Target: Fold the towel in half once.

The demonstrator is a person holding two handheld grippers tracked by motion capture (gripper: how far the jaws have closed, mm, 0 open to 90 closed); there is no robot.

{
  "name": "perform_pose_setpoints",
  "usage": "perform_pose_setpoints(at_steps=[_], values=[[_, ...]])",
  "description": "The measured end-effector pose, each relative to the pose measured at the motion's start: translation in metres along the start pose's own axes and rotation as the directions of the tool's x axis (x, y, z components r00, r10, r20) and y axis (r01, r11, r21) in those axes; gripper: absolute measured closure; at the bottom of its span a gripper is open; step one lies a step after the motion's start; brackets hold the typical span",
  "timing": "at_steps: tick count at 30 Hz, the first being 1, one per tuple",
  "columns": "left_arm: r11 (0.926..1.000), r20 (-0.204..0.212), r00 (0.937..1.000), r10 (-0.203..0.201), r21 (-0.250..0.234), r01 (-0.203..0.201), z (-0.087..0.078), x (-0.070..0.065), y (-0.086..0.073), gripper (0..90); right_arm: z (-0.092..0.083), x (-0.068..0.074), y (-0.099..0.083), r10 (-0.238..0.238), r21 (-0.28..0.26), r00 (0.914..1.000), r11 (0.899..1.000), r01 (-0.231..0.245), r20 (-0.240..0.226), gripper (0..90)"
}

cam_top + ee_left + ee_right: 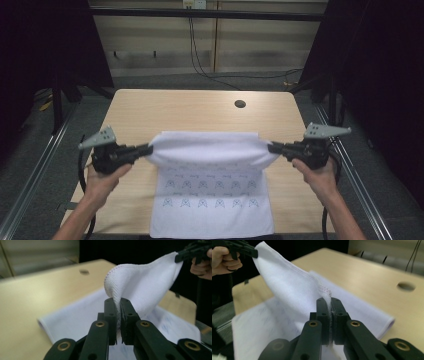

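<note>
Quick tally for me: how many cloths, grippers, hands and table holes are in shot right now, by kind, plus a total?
White towel: 1, far edge lifted, near part on the table
Grippers: 2, left gripper and right gripper, each shut on a towel corner
Hands: 2, left hand and right hand
Table hole: 1
Total: 6

No readable text; towel (pixel 210 190) pattern illegible.

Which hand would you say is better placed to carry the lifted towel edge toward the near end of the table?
Neither clearly: the left gripper and right gripper each pinch a corner of the white towel, level with each other, so both should move together.
</note>
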State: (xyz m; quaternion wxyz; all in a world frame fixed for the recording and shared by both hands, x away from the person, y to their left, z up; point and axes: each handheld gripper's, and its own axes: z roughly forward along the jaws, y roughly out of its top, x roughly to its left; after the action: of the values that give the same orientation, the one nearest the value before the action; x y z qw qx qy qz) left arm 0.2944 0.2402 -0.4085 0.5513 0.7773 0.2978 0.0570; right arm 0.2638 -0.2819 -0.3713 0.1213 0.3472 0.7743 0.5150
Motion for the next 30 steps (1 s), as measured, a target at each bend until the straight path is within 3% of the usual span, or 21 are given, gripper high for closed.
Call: perform_pose_setpoints(at_steps=[2,3,6,8,10,15,17,19,21,22,24,26,28,30], values=[[0.9993,0.02,0.9995,-0.024,0.029,0.024,0.003,-0.003,-0.028,85.3,0.002,0.005,-0.021,0.021,0.034,0.9996,0.999,-0.02,-0.017,86.7],[0.9985,0.041,0.9988,-0.028,0.048,0.026,0.001,-0.007,-0.049,84.4,0.004,0.011,-0.04,0.036,0.07,0.9986,0.997,-0.033,-0.04,86.5],[0.9957,0.059,0.9975,-0.039,0.086,0.034,-0.001,-0.011,-0.062,83.3,0.005,0.017,-0.056,0.051,0.097,0.9967,0.994,-0.045,-0.063,86.1],[0.9924,0.079,0.9966,-0.023,0.122,0.013,-0.005,-0.018,-0.07,82.3,0.006,0.03,-0.081,0.079,0.133,0.99,0.989,-0.063,-0.117,84.5],[0.9879,0.112,0.9937,-0.005,0.154,-0.012,-0.008,-0.027,-0.076,82.1,0.006,0.035,-0.088,0.079,0.147,0.9885,0.987,-0.06,-0.129,83.1],[0.9746,0.208,0.976,0.064,0.197,-0.106,-0.015,-0.047,-0.086,80.4,-0.003,0.055,-0.112,0.088,0.224,0.9822,0.973,-0.05,-0.166,79.9],[0.9676,0.264,0.9621,0.066,0.218,-0.127,-0.018,-0.05,-0.085,77.5,-0.008,0.062,-0.121,0.094,0.257,0.9775,0.965,-0.043,-0.189,75.6],[0.9614,0.292,0.9535,0.076,0.232,-0.148,-0.022,-0.05,-0.084,74.4,-0.015,0.07,-0.128,0.079,0.283,0.9784,0.959,-0.022,-0.191,71.4],[0.9627,0.287,0.9564,0.054,0.239,-0.126,-0.028,-0.047,-0.084,71.3,-0.021,0.073,-0.127,0.094,0.278,0.9735,0.96,-0.033,-0.209,68.0],[0.9639,0.28,0.9588,0.05,0.238,-0.119,-0.03,-0.046,-0.085,69.1,-0.024,0.074,-0.125,0.091,0.26,0.9762,0.965,-0.038,-0.197,66.6],[0.9732,0.25,0.9678,0.03,0.214,-0.086,-0.033,-0.04,-0.083,68.9,-0.025,0.073,-0.123,0.084,0.244,0.9758,0.969,-0.033,-0.202,65.9],[0.9816,0.252,0.9675,0.015,0.18,-0.062,-0.03,-0.034,-0.08,68.5,-0.022,0.068,-0.12,0.087,0.225,0.9798,0.973,-0.045,-0.18,66.0],[0.9833,0.197,0.9805,0.002,0.178,-0.038,-0.019,-0.026,-0.074,68.7,-0.015,0.06,-0.115,0.083,0.214,0.9816,0.976,-0.044,-0.172,66.5],[0.9849,0.158,0.9871,-0.025,0.173,-0.003,-0.004,-0.018,-0.07,68.6,-0.003,0.048,-0.108,0.092,0.191,0.9855,0.98,-0.064,-0.142,66.0]])
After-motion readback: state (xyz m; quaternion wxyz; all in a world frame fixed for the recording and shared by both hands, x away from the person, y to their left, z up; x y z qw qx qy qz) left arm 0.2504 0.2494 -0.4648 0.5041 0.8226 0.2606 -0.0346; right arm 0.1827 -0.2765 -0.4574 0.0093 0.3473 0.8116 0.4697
